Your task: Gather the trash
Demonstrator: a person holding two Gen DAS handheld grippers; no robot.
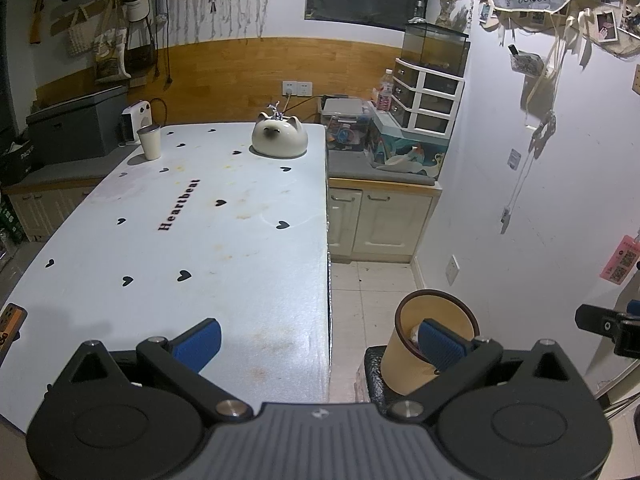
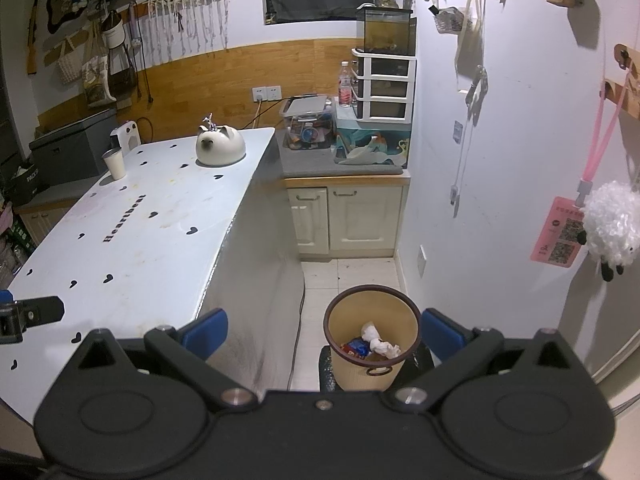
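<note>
A: What's written on the table [image 2: 132, 240]?
B: "Heartbeat", among black hearts. A white cup [image 2: 115, 163] and a cat-shaped pot [image 2: 220, 146] stand at its far end.
A: And the trash?
B: Beside the table, the bin [image 2: 372, 344] holds crumpled paper [image 2: 378, 340] and a blue wrapper [image 2: 356, 347].
A: Grippers?
B: Left gripper [image 1: 318, 340] and right gripper [image 2: 322, 332] both spread wide, empty.

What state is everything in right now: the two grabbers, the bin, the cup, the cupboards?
Left gripper: open, holding nothing.
Right gripper: open, holding nothing.
Tan round waste bin: upright on the floor, holding crumpled white paper and a blue wrapper.
White paper cup: upright on the table.
Cream cupboard doors: closed.
</note>
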